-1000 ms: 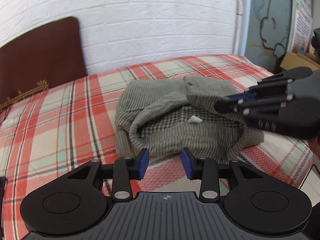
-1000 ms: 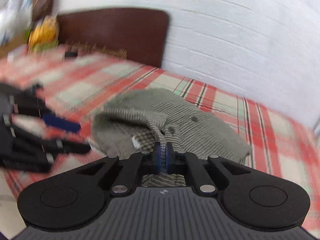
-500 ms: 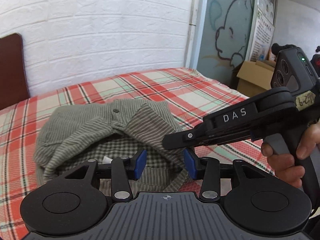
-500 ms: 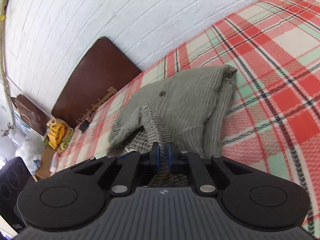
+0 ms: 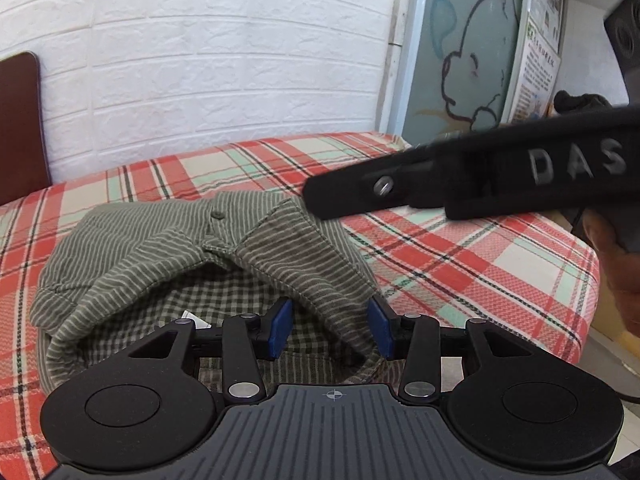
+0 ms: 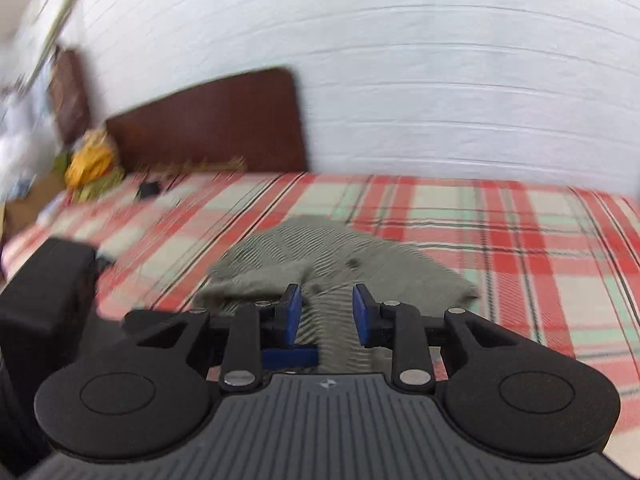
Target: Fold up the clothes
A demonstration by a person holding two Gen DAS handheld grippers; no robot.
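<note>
The right gripper [image 6: 326, 314], clamped a second ago on the collar edge of the folded grey-green striped shirt [image 5: 160, 256], is opening off the cloth, while the left gripper [image 5: 330, 328] now straddles that collar fold.

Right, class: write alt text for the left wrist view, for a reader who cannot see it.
A green striped shirt, partly folded, lies on a red plaid bed, with the open left gripper over its near edge. The right gripper, a black tool, crosses the view from the right, before a white brick wall.
</note>
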